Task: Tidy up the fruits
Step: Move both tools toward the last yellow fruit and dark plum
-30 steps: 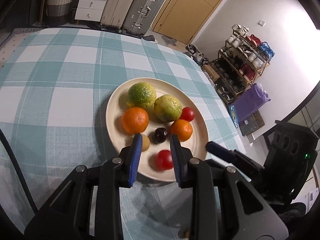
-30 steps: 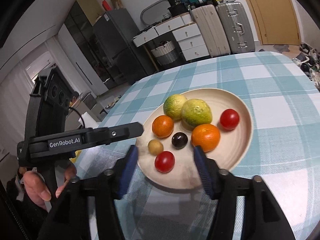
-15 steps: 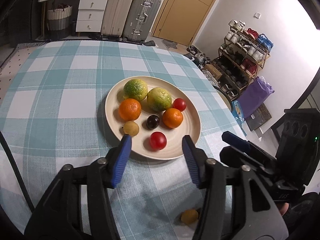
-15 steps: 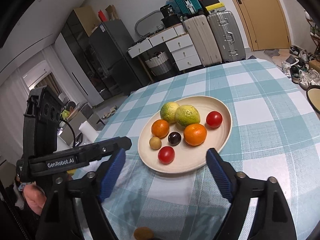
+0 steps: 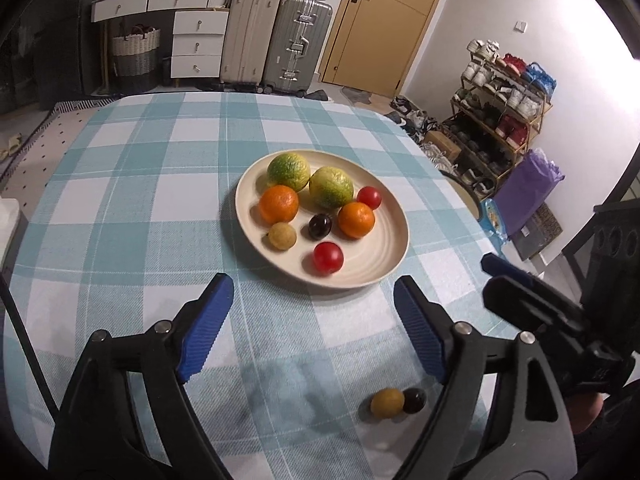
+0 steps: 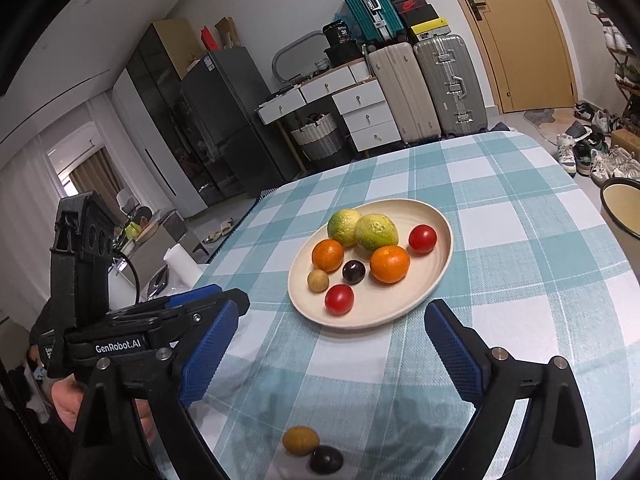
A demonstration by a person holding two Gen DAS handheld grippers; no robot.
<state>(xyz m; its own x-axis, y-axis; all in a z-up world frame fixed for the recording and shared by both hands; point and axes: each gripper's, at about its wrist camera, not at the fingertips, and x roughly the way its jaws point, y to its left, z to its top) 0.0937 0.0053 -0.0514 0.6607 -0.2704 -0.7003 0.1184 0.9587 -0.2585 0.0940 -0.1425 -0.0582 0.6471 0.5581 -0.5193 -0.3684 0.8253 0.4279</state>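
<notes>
- One checked worktop (image 5: 160, 184) carries one plate (image 5: 384, 264).
- The left gripper (image 5: 314, 320) and right gripper (image 6: 332, 344) have just been opening; both spread, nothing between.
- Plate: two green citrus (image 5: 288, 170), two oranges (image 5: 279, 204), two red tomatoes (image 5: 328, 257), one yellow fruit (image 5: 282, 235), one dark plum (image 5: 320, 227).
- Near edge: one loose yellow fruit (image 6: 301, 440) touching one loose dark plum (image 6: 326, 460).
- Only the left wrist view shows a shoe rack (image 5: 500, 96).

The plate (image 5: 394, 236) stood on the worktop (image 5: 140, 200) and carried seven fruits. In the left wrist view, two large fruits (image 5: 288, 171) lay at its 12 o'clock, side by side. Two small fruits (image 5: 387, 402) lay on the worktop at the plate's 5 o'clock, touching each other, well apart from the plate.
</notes>
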